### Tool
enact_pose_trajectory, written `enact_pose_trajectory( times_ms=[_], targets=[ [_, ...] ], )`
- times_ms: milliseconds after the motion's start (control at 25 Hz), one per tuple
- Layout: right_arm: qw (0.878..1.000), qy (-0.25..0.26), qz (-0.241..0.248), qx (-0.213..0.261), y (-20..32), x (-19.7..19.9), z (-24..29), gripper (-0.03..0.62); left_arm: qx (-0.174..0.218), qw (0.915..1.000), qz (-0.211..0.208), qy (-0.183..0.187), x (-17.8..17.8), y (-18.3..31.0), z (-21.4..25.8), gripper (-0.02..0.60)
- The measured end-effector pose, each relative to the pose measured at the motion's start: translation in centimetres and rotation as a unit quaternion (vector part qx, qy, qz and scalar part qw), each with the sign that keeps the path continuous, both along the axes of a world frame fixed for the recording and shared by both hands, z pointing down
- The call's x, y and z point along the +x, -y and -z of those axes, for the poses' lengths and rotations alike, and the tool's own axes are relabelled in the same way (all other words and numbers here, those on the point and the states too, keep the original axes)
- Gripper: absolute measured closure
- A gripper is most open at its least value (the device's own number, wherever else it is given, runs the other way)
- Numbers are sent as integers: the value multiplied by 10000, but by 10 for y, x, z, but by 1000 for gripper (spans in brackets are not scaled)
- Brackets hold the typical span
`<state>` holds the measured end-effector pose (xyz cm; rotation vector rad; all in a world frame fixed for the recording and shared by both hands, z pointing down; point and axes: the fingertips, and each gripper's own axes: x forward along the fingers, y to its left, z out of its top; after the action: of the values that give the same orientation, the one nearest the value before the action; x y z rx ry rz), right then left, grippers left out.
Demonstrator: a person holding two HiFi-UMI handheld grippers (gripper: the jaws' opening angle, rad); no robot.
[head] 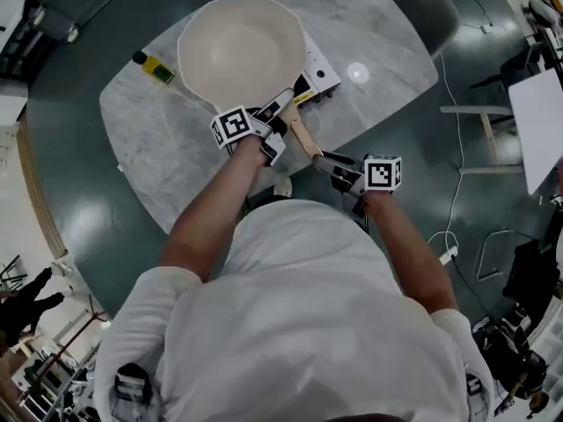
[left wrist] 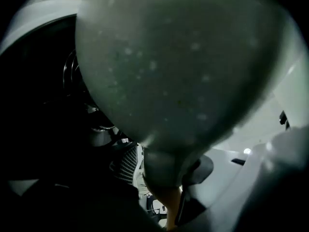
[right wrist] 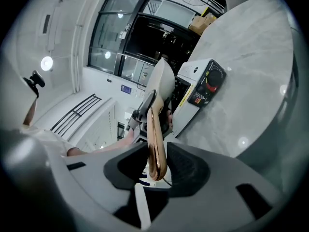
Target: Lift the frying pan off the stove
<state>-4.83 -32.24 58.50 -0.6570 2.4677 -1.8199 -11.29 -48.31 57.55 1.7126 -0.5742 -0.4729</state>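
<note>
While the right tool is clamping the end of the coppery handle, the left tool is gaping wide around its neck; the cream frying pan is sitting on the stove.

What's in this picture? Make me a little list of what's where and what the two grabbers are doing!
frying pan: cream, over the stove
stove: white, red knob, on the marble table
left gripper: open, pads either side of the handle near its base
right gripper: shut on the handle's copper end
</note>
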Motion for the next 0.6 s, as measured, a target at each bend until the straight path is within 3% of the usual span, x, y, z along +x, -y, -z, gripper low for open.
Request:
enact_pose_trajectory(
  times_ms=[120,600],
  targets=[
    [9997,141,-173,-105,0,0,0,470,119,9998,-61,-179,4,3,6,430],
    [9990,385,-216,44,-9,-6,29,480,149,9997,196,-22,0,-4,23,436]
  ],
)
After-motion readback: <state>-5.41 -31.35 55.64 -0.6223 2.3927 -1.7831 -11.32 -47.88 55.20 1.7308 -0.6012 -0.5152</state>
